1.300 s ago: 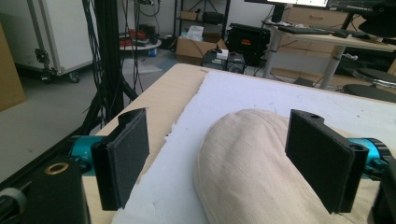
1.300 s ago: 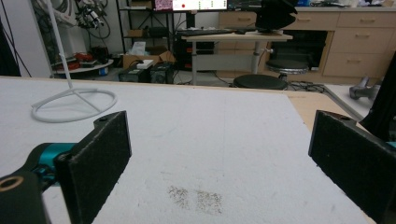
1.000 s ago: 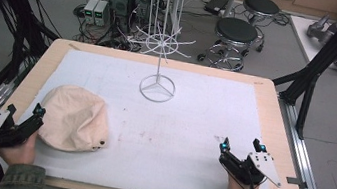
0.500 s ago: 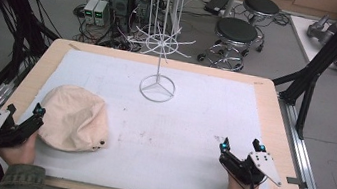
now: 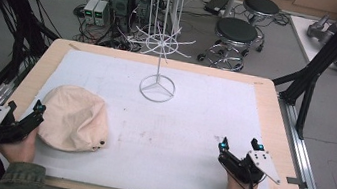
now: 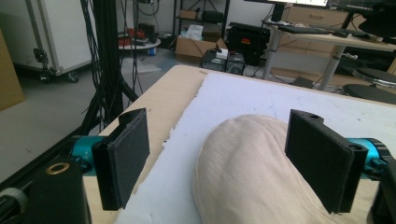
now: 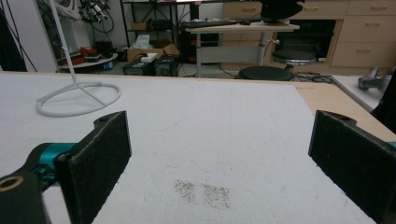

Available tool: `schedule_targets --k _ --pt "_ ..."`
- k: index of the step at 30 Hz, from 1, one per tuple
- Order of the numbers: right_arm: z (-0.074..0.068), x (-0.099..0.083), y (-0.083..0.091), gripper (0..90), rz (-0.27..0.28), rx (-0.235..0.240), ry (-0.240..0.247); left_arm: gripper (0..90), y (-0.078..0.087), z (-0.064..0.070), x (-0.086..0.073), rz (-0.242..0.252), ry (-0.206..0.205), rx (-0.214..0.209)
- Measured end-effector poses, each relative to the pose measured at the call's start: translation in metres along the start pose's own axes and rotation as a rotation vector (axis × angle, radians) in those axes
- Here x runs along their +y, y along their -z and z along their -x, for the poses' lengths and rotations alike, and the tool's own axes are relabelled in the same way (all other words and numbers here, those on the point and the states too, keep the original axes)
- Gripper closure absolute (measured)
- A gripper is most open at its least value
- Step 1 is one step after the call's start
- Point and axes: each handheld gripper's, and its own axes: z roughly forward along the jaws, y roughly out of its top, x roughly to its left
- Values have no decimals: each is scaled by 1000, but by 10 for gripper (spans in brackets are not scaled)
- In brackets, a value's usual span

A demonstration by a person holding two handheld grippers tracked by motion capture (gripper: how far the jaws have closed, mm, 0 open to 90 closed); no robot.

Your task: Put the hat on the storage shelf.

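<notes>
One cap [image 5: 74, 118] | crown up | brim facing left claw [image 5: 39, 109]

Left gripper [image 5: 38, 111], lower left of the high view: black body, teal collars behind flat black padded jaws, grey three-cornered plate, black cable looping off the rear, brass-ringed screw hole. Right gripper [image 5: 238, 148], lower right: same black build, teal tips, grey plate, thin black cable. Olive-green sleeves on both forearms at bottom edge.
</notes>
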Motion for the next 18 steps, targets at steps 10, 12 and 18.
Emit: schedule_targets --k 10,12,18 --pt "0 0 -1 48 -6 5 0 221 -20 -1 3 -63 2 -35" --pt "0 0 -1 49 -6 6 -3 221 -23 -2 3 -76 6 -41" --pt "-1 -1 -2 49 -9 12 -5 219 -28 -3 3 -109 8 -48"
